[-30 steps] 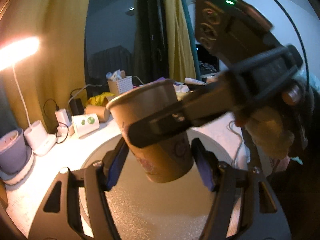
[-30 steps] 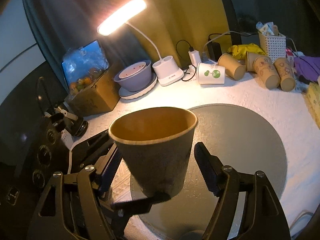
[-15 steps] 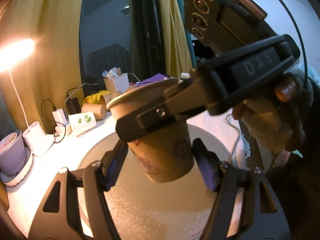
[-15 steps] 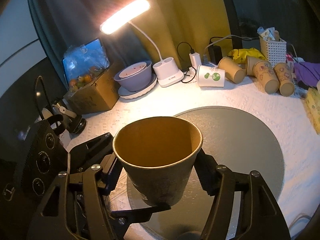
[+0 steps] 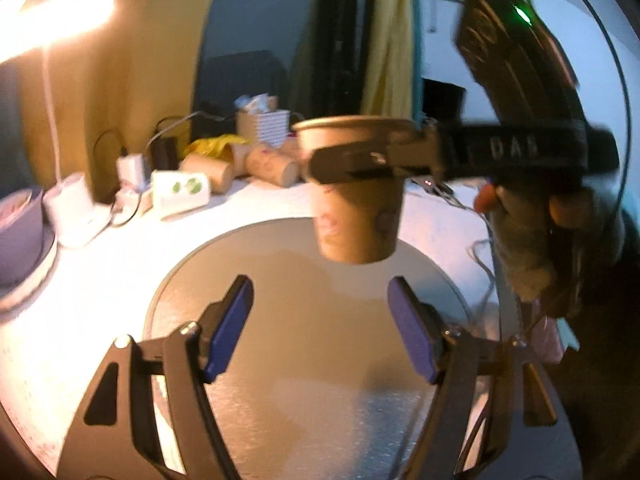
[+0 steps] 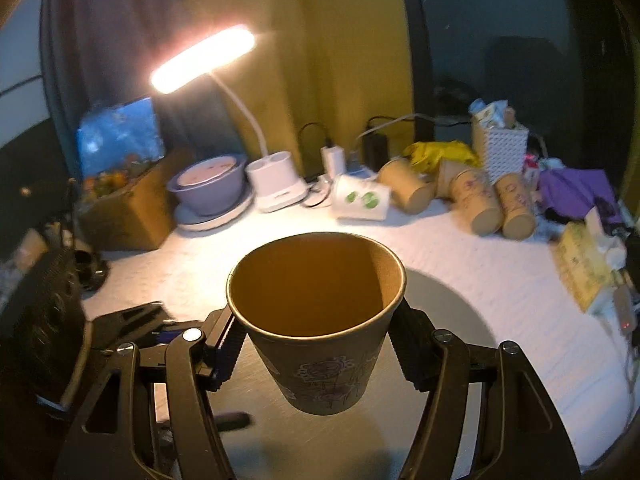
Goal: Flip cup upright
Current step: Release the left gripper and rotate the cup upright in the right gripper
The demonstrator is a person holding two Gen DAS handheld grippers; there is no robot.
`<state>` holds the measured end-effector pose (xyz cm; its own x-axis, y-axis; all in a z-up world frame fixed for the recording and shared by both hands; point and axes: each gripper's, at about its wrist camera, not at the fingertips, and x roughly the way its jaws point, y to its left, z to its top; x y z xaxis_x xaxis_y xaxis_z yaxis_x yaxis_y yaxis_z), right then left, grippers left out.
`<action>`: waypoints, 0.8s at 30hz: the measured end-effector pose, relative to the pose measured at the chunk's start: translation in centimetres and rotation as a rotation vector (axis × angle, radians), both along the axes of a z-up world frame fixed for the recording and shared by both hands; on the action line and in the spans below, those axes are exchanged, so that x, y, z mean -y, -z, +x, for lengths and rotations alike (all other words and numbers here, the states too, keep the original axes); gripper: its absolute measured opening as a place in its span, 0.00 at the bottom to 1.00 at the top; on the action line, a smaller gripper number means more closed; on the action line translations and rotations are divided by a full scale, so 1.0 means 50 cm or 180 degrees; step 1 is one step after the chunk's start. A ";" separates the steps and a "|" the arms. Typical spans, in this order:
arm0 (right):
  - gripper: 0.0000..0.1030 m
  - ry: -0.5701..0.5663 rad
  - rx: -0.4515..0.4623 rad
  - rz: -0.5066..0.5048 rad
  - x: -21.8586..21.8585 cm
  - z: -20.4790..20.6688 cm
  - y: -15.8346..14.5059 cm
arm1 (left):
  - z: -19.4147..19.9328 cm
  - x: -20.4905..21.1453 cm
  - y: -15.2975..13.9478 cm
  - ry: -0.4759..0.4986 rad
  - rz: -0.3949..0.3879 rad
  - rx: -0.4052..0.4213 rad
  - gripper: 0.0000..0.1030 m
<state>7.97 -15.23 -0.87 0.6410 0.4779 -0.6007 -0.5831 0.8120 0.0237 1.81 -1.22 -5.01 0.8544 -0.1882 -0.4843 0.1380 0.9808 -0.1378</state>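
A brown paper cup (image 6: 316, 320) with a purple flower print stands upright, mouth up, held above the round grey mat (image 6: 452, 312). My right gripper (image 6: 316, 344) is shut on the cup just under its rim. In the left wrist view the cup (image 5: 356, 196) hangs in the right gripper's black fingers (image 5: 360, 162) above the mat (image 5: 320, 360). My left gripper (image 5: 320, 320) is open and empty, lower than the cup and nearer the camera, apart from it.
Several paper cups (image 6: 480, 200) lie on their sides at the back of the white table, by a white basket (image 6: 500, 148). A lit desk lamp (image 6: 204, 60), a purple bowl (image 6: 208, 184), a cardboard box (image 6: 128, 200) and chargers stand at the back left.
My left gripper has let go of the cup and drawn back, jaws open. The right gripper has closed on the cup and holds it upright alone.
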 end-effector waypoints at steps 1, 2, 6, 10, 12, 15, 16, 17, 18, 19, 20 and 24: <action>0.66 0.0034 0.0052 -0.0028 -0.003 0.006 0.003 | 0.003 -0.016 0.001 -0.0091 -0.0089 -0.0032 0.69; 0.66 0.0050 0.0085 -0.0046 -0.005 0.008 0.005 | 0.005 -0.024 0.002 -0.0138 -0.0134 -0.0047 0.69; 0.66 0.0089 0.0258 -0.0172 -0.024 0.016 0.019 | 0.006 -0.073 0.003 -0.0500 -0.0378 -0.0088 0.69; 0.66 0.0086 0.0346 -0.0278 -0.048 0.027 0.039 | -0.005 -0.123 0.001 -0.0917 -0.0576 -0.0031 0.69; 0.66 0.0069 0.0376 -0.0322 -0.061 0.032 0.052 | -0.007 -0.138 -0.001 -0.1046 -0.0612 -0.0017 0.69; 0.66 0.0043 0.0376 -0.0368 -0.079 0.042 0.074 | -0.013 -0.153 0.001 -0.1215 -0.0630 -0.0004 0.69; 0.66 0.0028 0.0364 -0.0372 -0.083 0.042 0.080 | -0.013 -0.158 0.002 -0.1259 -0.0629 -0.0006 0.69; 0.66 0.0018 0.0359 -0.0384 -0.088 0.043 0.086 | -0.011 -0.163 0.003 -0.1286 -0.0627 -0.0010 0.69; 0.66 0.0012 0.0350 -0.0405 -0.093 0.045 0.093 | -0.010 -0.166 0.004 -0.1311 -0.0627 -0.0023 0.69; 0.66 0.0007 0.0338 -0.0416 -0.096 0.046 0.098 | -0.011 -0.168 0.005 -0.1322 -0.0630 -0.0033 0.69; 0.66 -0.0005 0.0309 -0.0422 -0.101 0.048 0.104 | -0.013 -0.168 0.005 -0.1333 -0.0631 -0.0044 0.69; 0.66 -0.0013 0.0091 -0.0347 -0.101 0.056 0.119 | -0.012 -0.171 0.010 -0.1371 -0.0634 -0.0087 0.69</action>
<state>10.78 -10.17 -6.80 0.6567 0.4134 -0.6307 -0.5857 0.8065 -0.0812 1.23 7.33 -5.49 0.8624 0.0890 -0.4983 -0.2819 0.9021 -0.3267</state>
